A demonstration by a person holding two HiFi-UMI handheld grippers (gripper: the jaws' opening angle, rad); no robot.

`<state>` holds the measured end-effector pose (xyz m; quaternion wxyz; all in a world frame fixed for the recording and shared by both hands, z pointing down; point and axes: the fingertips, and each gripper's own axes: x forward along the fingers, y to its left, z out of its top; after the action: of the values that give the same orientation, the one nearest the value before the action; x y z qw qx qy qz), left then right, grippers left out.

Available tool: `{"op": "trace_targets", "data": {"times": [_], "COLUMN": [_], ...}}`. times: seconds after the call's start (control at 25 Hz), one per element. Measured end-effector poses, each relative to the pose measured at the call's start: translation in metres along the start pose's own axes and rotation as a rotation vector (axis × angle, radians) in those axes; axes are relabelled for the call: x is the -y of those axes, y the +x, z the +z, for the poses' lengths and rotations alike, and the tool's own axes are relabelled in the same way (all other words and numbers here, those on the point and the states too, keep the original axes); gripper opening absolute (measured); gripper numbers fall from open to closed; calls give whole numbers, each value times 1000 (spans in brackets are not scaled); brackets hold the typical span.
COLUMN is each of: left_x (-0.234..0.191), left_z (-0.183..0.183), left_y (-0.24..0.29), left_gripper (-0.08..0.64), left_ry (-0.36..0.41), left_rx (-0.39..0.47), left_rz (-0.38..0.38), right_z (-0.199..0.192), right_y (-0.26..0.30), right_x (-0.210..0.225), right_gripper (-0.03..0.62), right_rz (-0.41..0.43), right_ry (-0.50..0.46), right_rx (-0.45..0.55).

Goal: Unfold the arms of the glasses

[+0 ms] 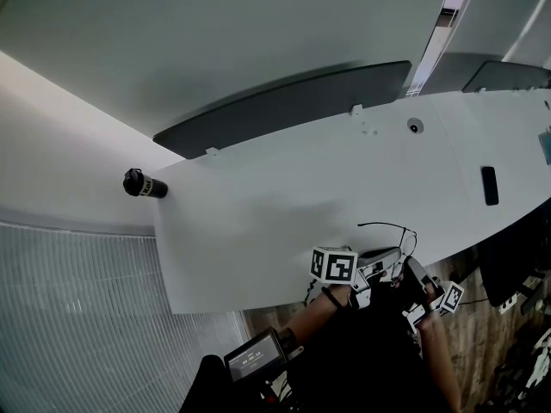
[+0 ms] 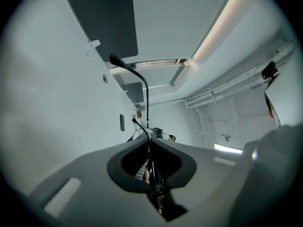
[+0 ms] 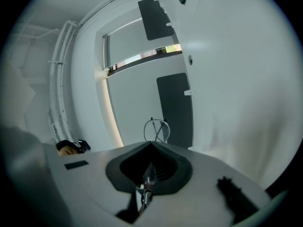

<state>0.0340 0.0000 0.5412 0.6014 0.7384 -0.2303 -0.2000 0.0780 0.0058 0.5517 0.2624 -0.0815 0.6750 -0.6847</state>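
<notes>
Glasses [image 1: 387, 225] held between both claws, at five o'clock by the table's [image 1: 284, 205] near edge.
They look like thin wire: light, springy and easy to bend. Your left gripper [image 2: 149, 143] is pinched narrow on one arm [image 2: 147, 98], which runs up toward twelve. Your right gripper [image 3: 151, 145] is clamped on the frame [image 3: 157, 131]. Grip close to where the arm joins the frame and swing gently.

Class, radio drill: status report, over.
Left claw shut on one arm of the glasses. Right claw shut on their frame. Both at the table's near edge. Nothing in the way.
</notes>
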Motion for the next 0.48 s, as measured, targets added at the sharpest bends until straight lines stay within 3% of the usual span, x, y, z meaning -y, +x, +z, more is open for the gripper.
{"op": "trace_targets", "data": {"times": [0.48], "left_x": [3], "left_z": [8], "left_y": [-1], "left_gripper": [20], "left_ry": [-23], "left_rx": [33], "left_rz": [-24], "right_z": [9], "right_y": [0], "right_x": [-2], "right_gripper": [9], "right_rz": [3], "right_ry": [-11], "right_rx": [19]}}
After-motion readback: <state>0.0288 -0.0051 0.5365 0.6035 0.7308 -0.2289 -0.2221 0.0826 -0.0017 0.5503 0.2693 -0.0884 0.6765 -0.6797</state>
